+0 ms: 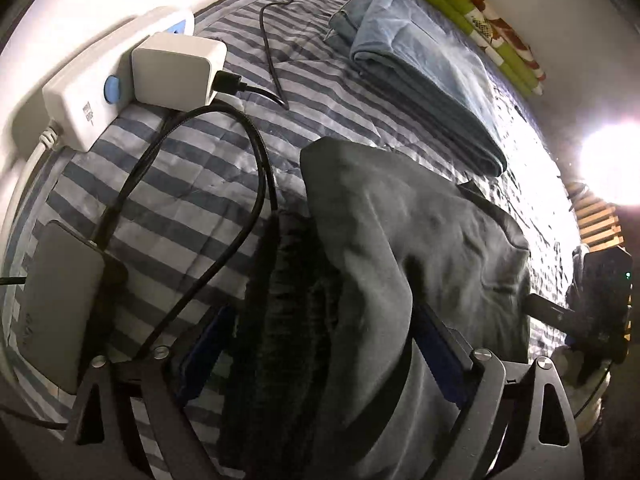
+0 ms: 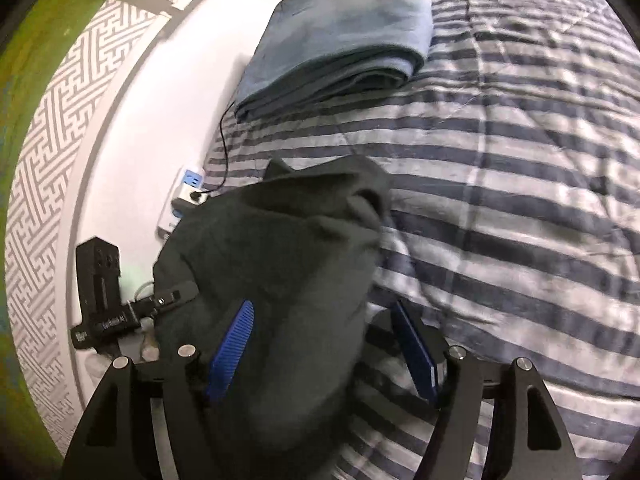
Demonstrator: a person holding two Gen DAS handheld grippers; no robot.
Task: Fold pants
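at left of frame a power strip (image 1: 100, 80) borders the striped quilt (image 1: 192, 184); at lower centre the dark pants (image 1: 400, 248) lie bunched, part folded, between the wide left gripper (image 1: 320, 344) and right gripper (image 2: 324, 340), neither gripping; flattening remains.

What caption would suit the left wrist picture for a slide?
Dark pants bunched between the left gripper's open jaws on a striped quilt, with a folded blue cloth and a power strip nearby.

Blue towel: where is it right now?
The folded blue towel lies on the striped quilt, beyond the dark pants; in the left wrist view it's upper right, with the power strip off to its left.
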